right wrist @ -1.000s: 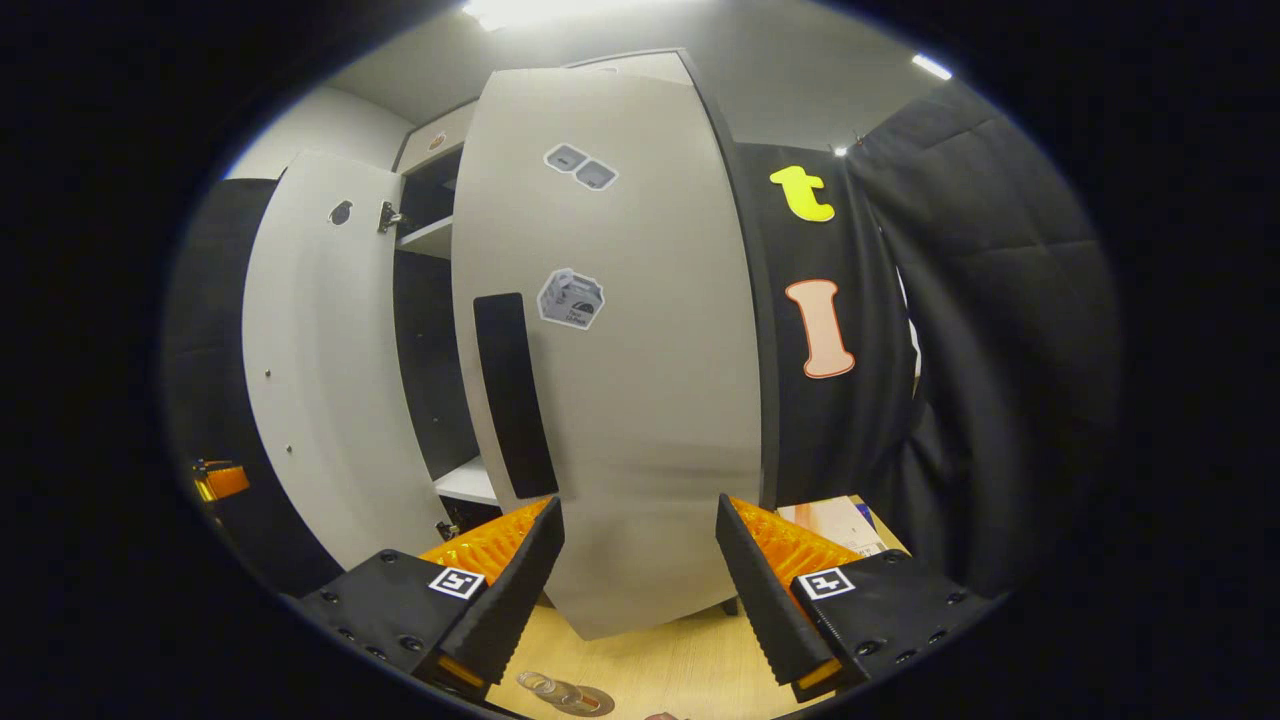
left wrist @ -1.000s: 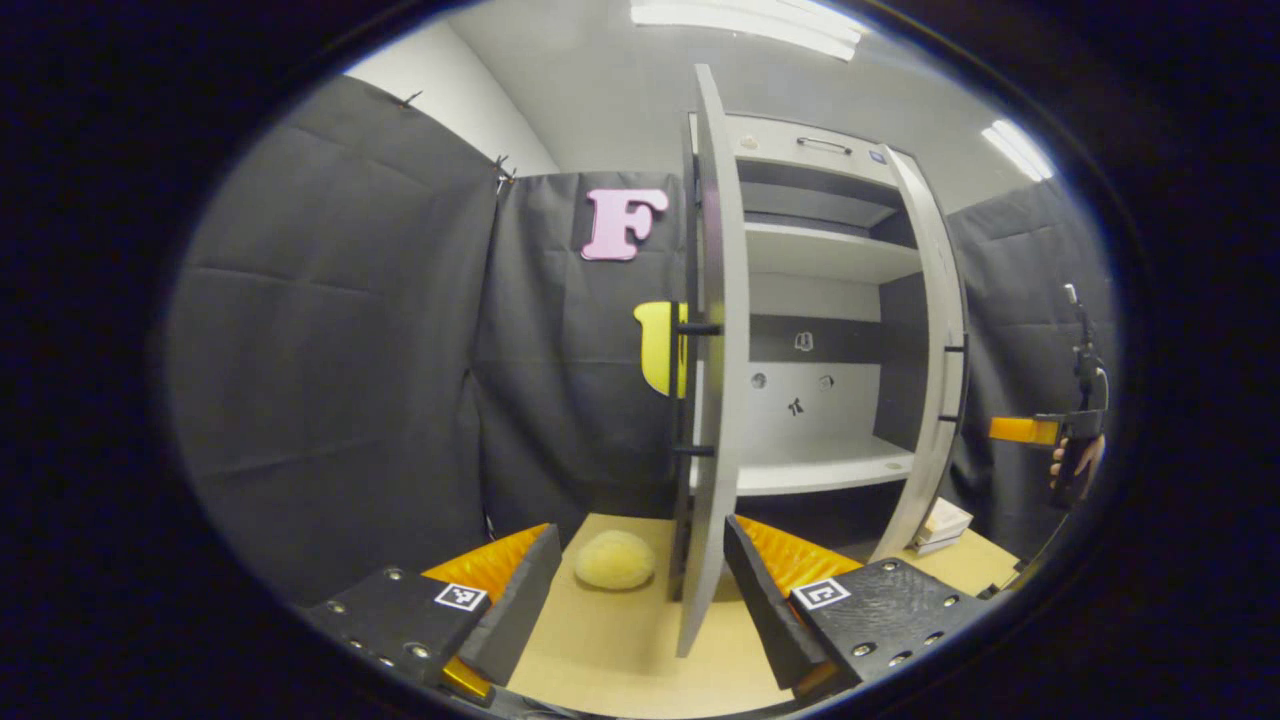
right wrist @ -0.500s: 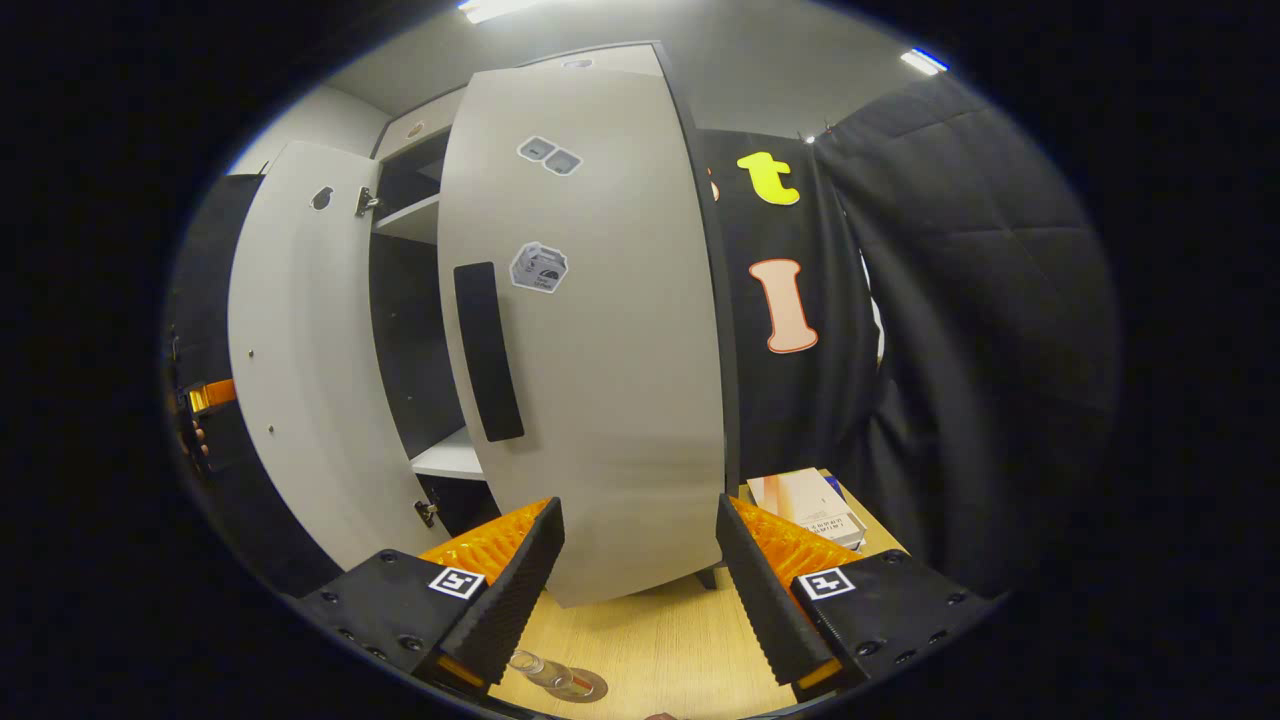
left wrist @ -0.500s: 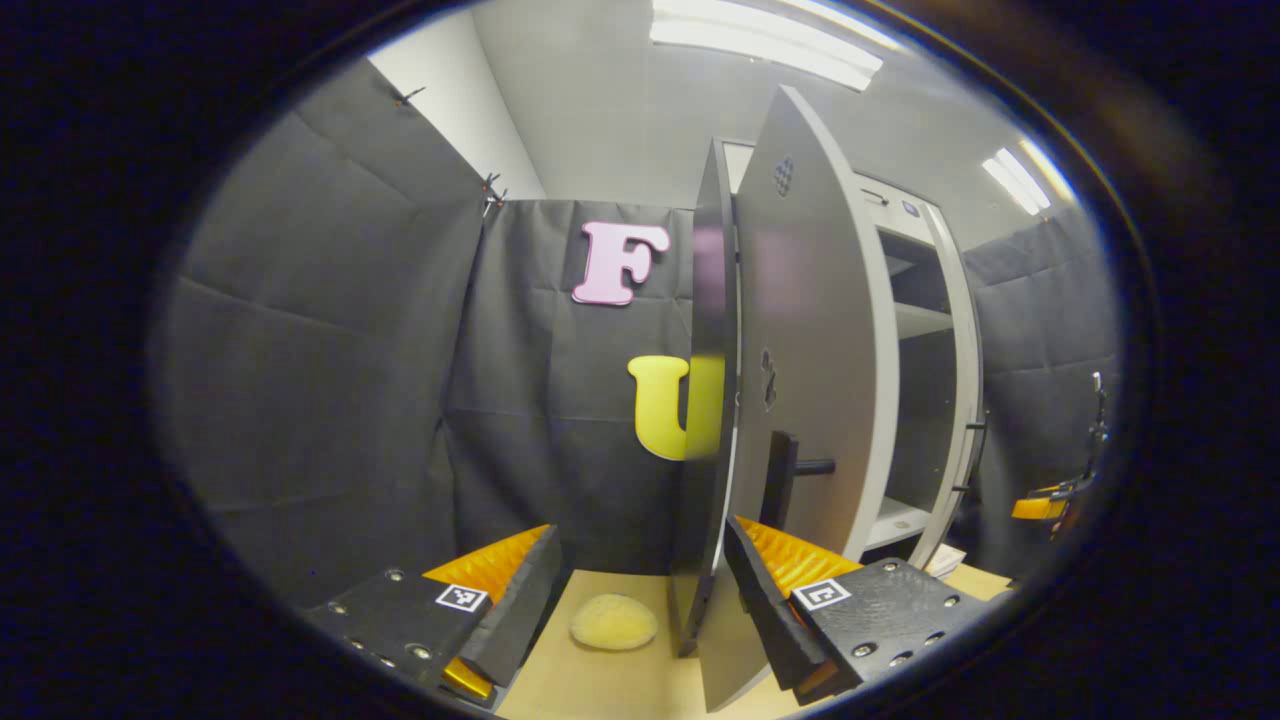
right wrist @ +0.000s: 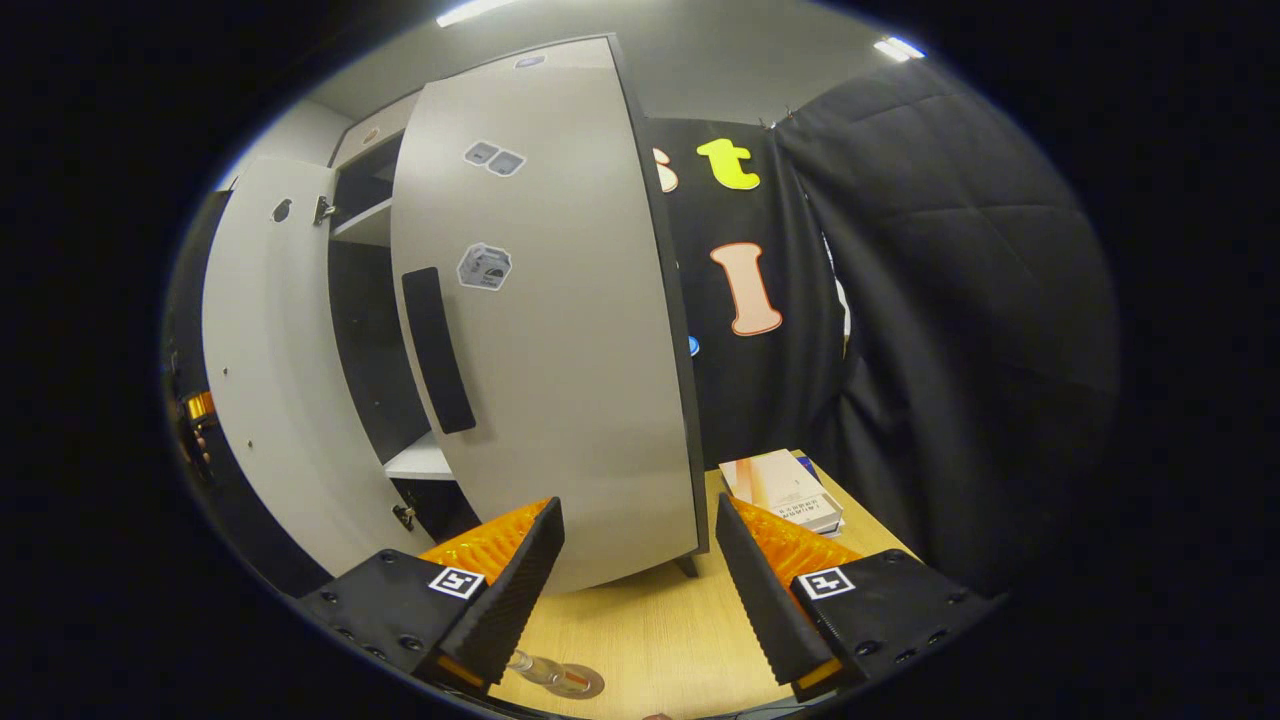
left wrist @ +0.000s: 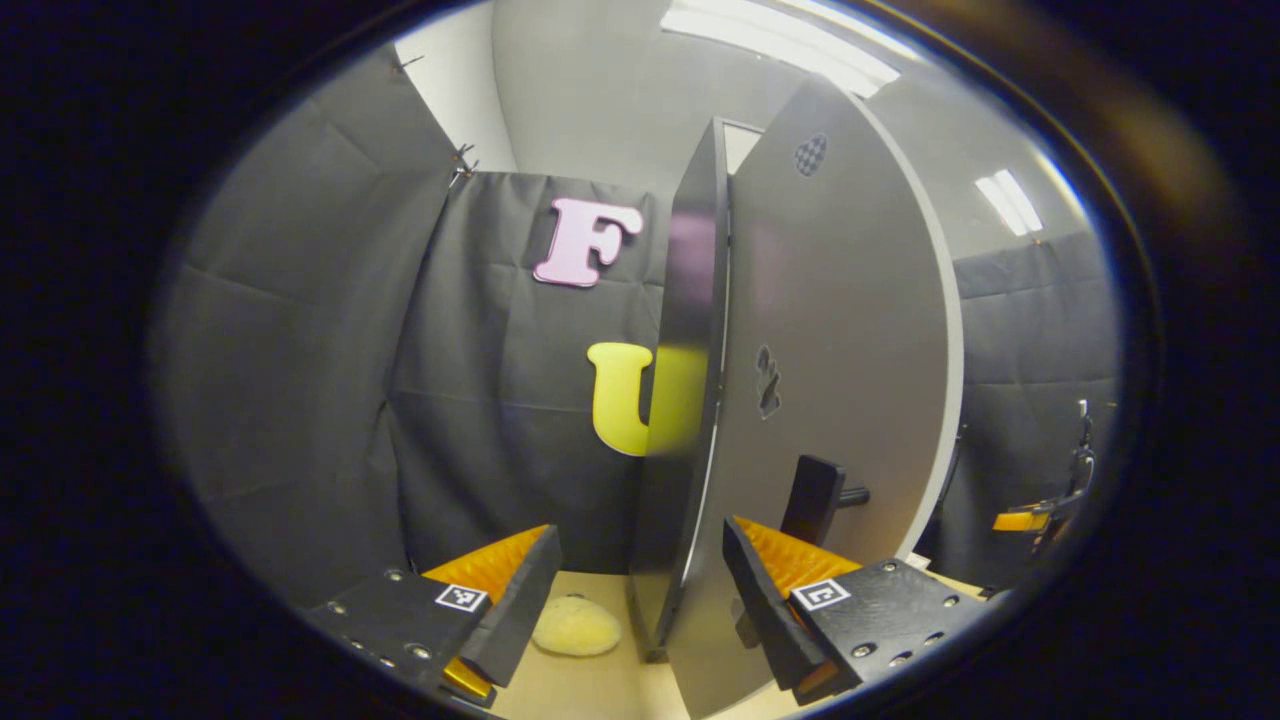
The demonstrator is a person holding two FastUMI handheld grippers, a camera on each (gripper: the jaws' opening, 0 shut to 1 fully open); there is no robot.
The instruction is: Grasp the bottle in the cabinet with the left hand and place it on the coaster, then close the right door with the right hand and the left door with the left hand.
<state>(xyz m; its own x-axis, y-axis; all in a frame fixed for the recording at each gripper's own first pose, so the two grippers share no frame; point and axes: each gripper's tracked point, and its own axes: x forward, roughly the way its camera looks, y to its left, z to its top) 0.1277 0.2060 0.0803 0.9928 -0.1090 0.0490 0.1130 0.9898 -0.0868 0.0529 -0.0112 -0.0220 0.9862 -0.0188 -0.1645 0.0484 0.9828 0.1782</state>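
The bottle [right wrist: 545,672] lay at the right gripper view's bottom edge, apparently on the coaster [right wrist: 580,682] on the table [right wrist: 660,630], and looked clear, light and easily tipped. The right door [right wrist: 540,330] stood partly open, a stiff panel best pushed near its dark handle [right wrist: 437,350]. The left door [left wrist: 830,400] was half swung; its handle [left wrist: 815,495] sat just beyond the left gripper [left wrist: 640,610], whose 2 fingers were apart, holding nothing. The right gripper [right wrist: 640,590] was likewise spread and empty.

the left door [left wrist: 830,400] stands edge-on just ahead of the left claw [left wrist: 640,600]. bare bench [right wrist: 650,620] lies ahead of the right claw [right wrist: 640,570], with the right door [right wrist: 560,340] just beyond.
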